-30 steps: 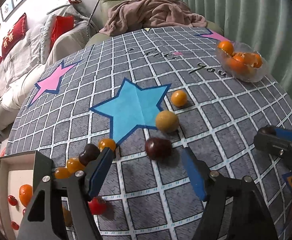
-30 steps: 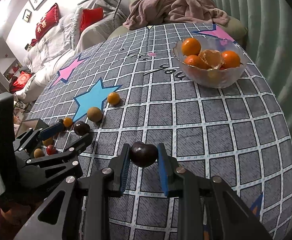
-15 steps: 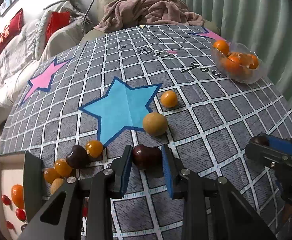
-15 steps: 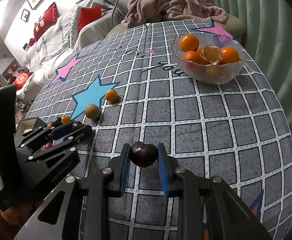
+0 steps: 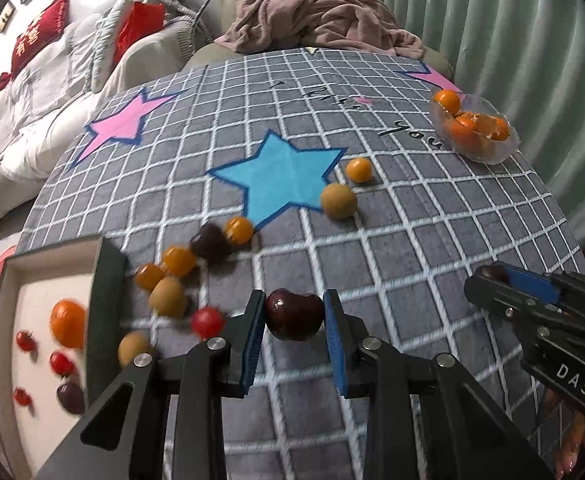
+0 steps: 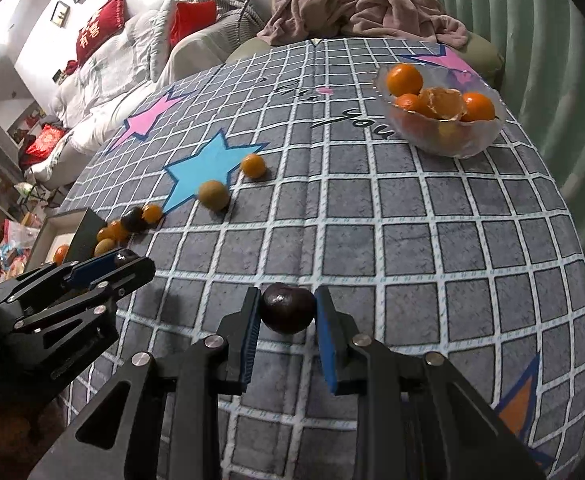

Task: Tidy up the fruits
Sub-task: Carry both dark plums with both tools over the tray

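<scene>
My left gripper (image 5: 294,320) is shut on a dark red plum (image 5: 294,313) and holds it above the grey checked tablecloth (image 5: 412,248). My right gripper (image 6: 287,312) is shut on another dark plum (image 6: 287,307). Loose fruit lies by the blue star: an orange kumquat (image 5: 359,169), a tan round fruit (image 5: 338,201), a dark plum (image 5: 209,242), several small orange fruits (image 5: 178,260) and a red cherry tomato (image 5: 207,321). A white box (image 5: 32,344) at the left edge holds an orange, tomatoes and a plum.
A glass bowl (image 6: 442,120) with oranges stands at the table's far right. The other gripper shows in each view: the right one (image 5: 492,280) and the left one (image 6: 124,260). A sofa with a pink blanket (image 5: 320,20) lies beyond the table.
My left gripper moved forward, closed on the dark plum and lifted it back toward the box. My right gripper kept holding its plum and barely moved.
</scene>
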`<state>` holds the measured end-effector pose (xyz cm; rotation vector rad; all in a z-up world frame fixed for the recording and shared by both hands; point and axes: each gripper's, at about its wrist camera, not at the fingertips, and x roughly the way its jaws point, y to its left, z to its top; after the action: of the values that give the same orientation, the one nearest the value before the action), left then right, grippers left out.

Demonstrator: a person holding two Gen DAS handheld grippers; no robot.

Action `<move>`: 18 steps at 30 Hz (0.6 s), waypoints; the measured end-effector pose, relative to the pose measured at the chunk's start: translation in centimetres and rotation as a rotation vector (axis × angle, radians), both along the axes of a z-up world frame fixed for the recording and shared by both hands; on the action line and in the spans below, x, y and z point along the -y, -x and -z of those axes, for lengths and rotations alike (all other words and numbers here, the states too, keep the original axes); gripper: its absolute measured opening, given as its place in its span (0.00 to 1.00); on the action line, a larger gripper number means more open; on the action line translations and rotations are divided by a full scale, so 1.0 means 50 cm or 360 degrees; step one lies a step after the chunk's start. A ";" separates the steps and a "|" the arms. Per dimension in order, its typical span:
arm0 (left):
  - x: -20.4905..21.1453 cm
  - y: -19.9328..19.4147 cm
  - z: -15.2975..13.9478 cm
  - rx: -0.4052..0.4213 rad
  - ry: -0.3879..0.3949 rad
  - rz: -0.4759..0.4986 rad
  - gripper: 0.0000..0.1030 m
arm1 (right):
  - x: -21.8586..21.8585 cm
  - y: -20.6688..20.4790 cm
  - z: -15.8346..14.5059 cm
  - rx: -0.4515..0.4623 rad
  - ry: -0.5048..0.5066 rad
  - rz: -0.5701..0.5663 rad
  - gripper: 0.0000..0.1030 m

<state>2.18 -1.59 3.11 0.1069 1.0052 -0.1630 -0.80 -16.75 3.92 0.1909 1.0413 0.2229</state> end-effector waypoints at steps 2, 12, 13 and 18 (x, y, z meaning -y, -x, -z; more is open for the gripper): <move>-0.015 0.018 -0.004 -0.0004 -0.0008 -0.0030 0.30 | -0.013 0.009 -0.006 0.0003 0.0012 -0.0019 0.28; -0.096 0.085 -0.011 -0.0032 -0.0043 -0.0144 0.30 | -0.083 0.053 -0.030 -0.0005 0.0032 -0.0088 0.28; -0.104 0.091 -0.012 -0.0033 -0.0037 -0.0155 0.30 | -0.091 0.056 -0.033 -0.0002 0.0039 -0.0095 0.28; -0.144 0.110 -0.020 -0.0028 -0.0013 -0.0205 0.30 | -0.130 0.070 -0.051 0.0016 0.0069 -0.0137 0.28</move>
<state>-3.32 5.62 4.11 0.0480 1.0268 -0.0422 -4.32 -10.28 6.48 0.1059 1.0443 0.2785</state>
